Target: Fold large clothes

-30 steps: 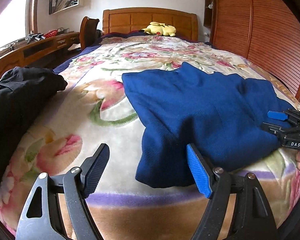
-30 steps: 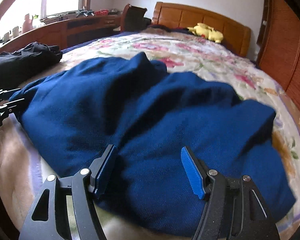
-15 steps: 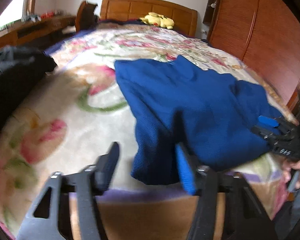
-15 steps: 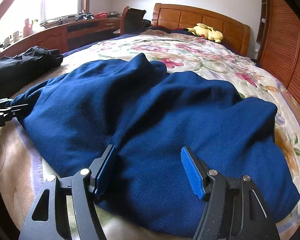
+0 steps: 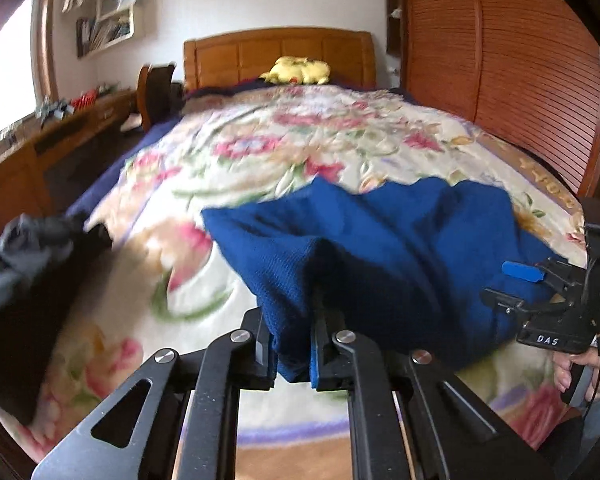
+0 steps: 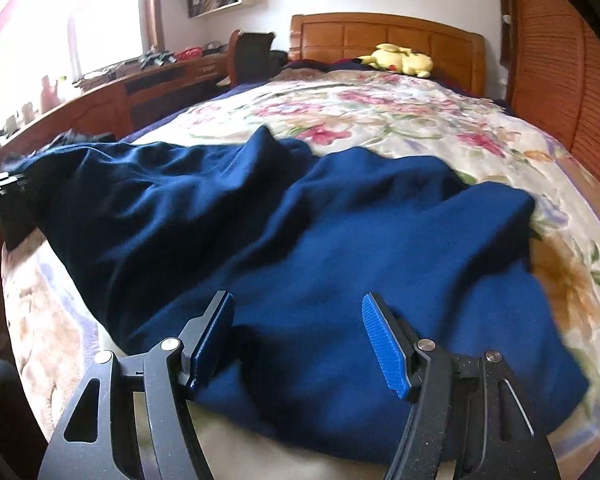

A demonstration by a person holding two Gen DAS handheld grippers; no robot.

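A large dark blue knit garment [image 5: 384, 248] lies rumpled on the floral bedspread [image 5: 300, 136] near the foot of the bed; it also fills the right wrist view [image 6: 300, 248]. My left gripper [image 5: 290, 340] is shut on the garment's near left corner and lifts it off the bed. My right gripper [image 6: 298, 340] is open, its fingers straddling the garment's near edge; it shows at the right of the left wrist view [image 5: 516, 284]. The left gripper shows at the left edge of the right wrist view [image 6: 0, 186].
A black garment [image 5: 24, 280] is heaped at the bed's left edge. A yellow plush toy [image 6: 400, 60] lies by the wooden headboard [image 6: 384, 36]. A wooden desk [image 6: 112, 92] runs along the left; a slatted wardrobe [image 5: 520, 72] stands on the right.
My left gripper has moved right onto the garment's corner, closed on it and lifted it. The right gripper has stayed open over the near edge.
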